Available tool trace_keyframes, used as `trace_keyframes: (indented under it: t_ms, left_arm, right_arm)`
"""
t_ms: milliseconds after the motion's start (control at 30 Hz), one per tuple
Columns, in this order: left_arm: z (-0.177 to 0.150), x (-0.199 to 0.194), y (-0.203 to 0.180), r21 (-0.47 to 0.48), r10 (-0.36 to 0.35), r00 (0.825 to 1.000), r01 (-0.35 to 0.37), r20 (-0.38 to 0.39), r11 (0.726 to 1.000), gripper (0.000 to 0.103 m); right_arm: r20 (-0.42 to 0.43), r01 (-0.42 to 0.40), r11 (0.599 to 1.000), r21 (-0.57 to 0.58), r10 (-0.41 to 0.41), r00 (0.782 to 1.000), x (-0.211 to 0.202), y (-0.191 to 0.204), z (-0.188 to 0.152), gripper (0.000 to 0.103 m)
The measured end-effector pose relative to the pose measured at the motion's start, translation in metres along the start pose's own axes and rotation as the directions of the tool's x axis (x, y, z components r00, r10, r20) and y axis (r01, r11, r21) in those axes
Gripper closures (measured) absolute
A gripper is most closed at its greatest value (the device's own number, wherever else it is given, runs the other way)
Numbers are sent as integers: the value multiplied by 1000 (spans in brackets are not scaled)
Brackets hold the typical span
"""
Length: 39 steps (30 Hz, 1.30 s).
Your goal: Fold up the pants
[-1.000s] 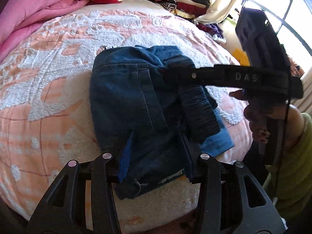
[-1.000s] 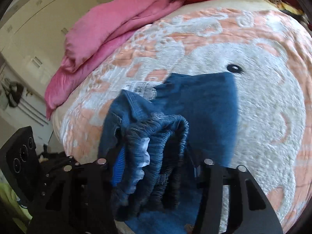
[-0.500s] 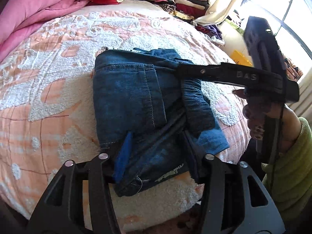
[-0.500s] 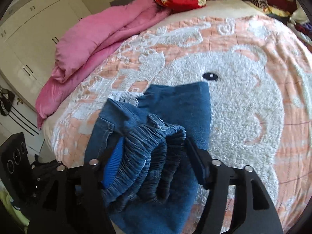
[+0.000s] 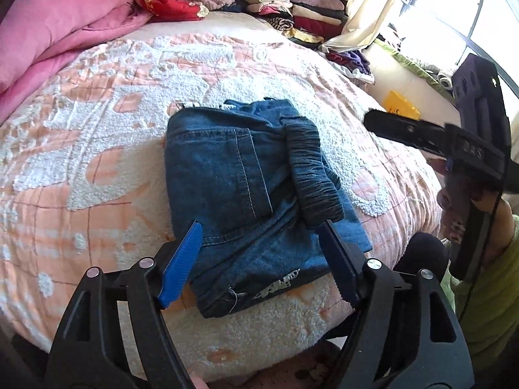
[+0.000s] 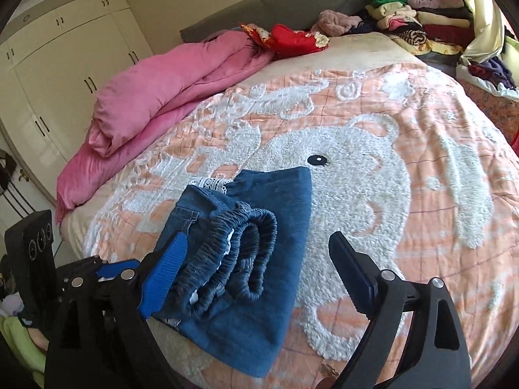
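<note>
The blue denim pants lie folded in a compact bundle on the peach and white bedspread, with the elastic waistband on top at the right. My left gripper is open and empty, just short of the bundle's near edge. In the right wrist view the pants lie near the bed's edge with the ruched waistband facing me. My right gripper is open and empty, lifted clear of the bundle. It also shows in the left wrist view off to the right.
A pink duvet lies along the bed's left side. Red cloth and stacks of folded clothes sit at the head. White wardrobes stand at the left. A window and curtain are at the right.
Both grippers let go of the pants and pulled back. The right gripper lifted off the waistband and moved away right. The bundle now rests on the bed.
</note>
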<state>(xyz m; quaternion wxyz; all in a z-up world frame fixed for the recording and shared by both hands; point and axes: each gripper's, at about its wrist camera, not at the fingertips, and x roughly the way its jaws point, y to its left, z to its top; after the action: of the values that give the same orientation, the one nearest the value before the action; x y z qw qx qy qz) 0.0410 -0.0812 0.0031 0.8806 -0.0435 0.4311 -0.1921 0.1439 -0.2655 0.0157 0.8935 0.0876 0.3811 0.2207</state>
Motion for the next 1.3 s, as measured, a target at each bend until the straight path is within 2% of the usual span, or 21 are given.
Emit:
trace_keyframes:
  t_ms: [67,100,267,367,533,633,667,700,733,767,833,1000,1200,1267,1300]
  left_arm:
    - [1,-4,-1,3,10,1000,-10,11,1000,28]
    - [1,-6,-1,4,15,1000,-15,15,1000,26]
    - [3,-17,5,-2,38,999,-38,39,999,20]
    - [11,-27,20,-36,68,995,-66,68,997,19]
    - [22,-33,46,-87,115,991,-109,72,990,19]
    - [28,-34,54,-101,99,993,-91,70,991,20]
    - [31,-33,55,-106,92,994,-85,65,991,23]
    - [33,-31,56,-107,80,995,-73,60,992,35]
    - [35,-29,57,-105,68,996,-62,56,993,47]
    - [38,-26,56,-99,54,998,-49,45,994,52]
    - [42,-19,54,-83,47,999,-45,23,996,63]
    - [51,3,45,-50,21,999,-22,-27,998,65]
    - [58,36,39,-24,15,996,-17,-91,1000,65]
    - [59,48,40,-25,20,993,-23,-112,999,65]
    - [59,52,40,-25,23,993,-26,-118,999,65]
  right_arm:
    - [8,3,1000,0,-3,1000,-6,1,-2,14]
    - [13,4,1000,-2,-4,1000,-9,2,-3,10]
    - [37,4,1000,-22,-3,999,-26,11,-9,8]
    - [42,-1,998,-57,3,999,-35,22,-17,7]
    - [17,-7,989,-150,10,1000,-40,49,-42,7]
    - [-13,-15,968,-252,12,1000,-34,71,-59,8]
    - [-17,-4,954,-301,-1,1000,-31,81,-65,12]
    - [-21,0,942,-336,-8,1000,-29,88,-69,22]
    - [-32,-7,925,-380,-5,999,-25,97,-73,26]
    - [-44,-20,908,-419,1,999,-21,105,-76,34]
    - [-64,-49,875,-481,21,998,-13,119,-79,40]
    - [-91,-70,785,-616,18,996,11,141,-87,53]
    - [-111,-52,675,-736,-44,993,47,147,-88,56]
    - [-121,-59,653,-755,-51,991,57,148,-88,58]
    - [-134,-75,650,-757,-43,990,60,148,-89,78]
